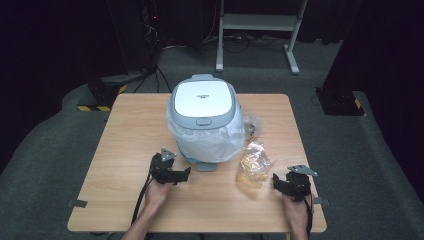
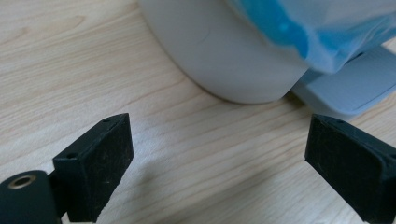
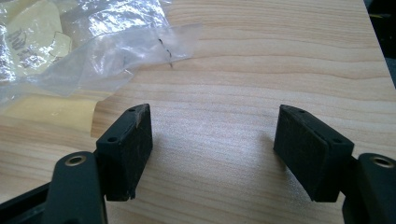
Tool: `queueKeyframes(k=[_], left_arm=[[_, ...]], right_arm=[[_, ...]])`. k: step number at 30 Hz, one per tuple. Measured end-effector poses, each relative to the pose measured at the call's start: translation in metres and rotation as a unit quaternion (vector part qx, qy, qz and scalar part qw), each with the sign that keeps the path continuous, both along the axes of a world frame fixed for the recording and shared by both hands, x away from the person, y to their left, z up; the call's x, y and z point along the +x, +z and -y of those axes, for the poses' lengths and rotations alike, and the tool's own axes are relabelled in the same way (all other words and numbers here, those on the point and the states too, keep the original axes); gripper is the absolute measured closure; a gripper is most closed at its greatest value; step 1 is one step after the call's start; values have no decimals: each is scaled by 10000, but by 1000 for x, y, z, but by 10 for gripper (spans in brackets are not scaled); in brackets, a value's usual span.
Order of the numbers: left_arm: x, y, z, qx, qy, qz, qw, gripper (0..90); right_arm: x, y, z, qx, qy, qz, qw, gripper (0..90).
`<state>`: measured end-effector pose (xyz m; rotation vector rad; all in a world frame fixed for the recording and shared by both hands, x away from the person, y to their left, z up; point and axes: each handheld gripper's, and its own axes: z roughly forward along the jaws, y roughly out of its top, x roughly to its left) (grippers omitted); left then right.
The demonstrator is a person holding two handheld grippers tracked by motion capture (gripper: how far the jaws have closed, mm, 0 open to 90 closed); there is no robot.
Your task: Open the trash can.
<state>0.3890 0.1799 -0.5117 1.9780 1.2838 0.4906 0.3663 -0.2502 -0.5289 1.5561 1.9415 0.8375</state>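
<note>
A small pedal bin with a white and grey lid stands at the table's middle, lined with a clear bag that hangs over its sides. My left gripper lies just in front of it, to the left of its pedal. In the left gripper view the left gripper is open with bare wood between the jaws, and the bin's base and pedal lie close ahead. A clear plastic bag with yellowish contents lies right of the bin. My right gripper is open and holds nothing, just short of that bag.
A second crumpled clear wrapper lies beside the bin's right side. The wooden table has free room at the left and along its front edge. The table's right edge is close to my right gripper. Dark floor and a metal stand lie beyond.
</note>
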Motion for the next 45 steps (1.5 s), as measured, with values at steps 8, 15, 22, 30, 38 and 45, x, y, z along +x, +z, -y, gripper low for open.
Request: queueKeyframes(k=[8,15,22,30,38,45], left_arm=[[4,4,9,-107,-102,15,9999,80],[6,4,14,-206,-179,-36,9996,80],[10,4,25,-265,-250,-34,9993,80],[15,4,30,-295,-256,-39,9992,80],[17,3,34,-216,-193,-48,9996,69],[20,0,36,-102,-146,108,9998,45]], right_arm=[[0,0,0,-1,10,2,10000,277],[0,0,0,-2,14,-1,10000,277],[0,0,0,-2,17,0,10000,277],[0,0,0,-2,14,-1,10000,277],[0,0,0,-2,22,-1,10000,276],[0,0,0,-3,24,0,10000,275]])
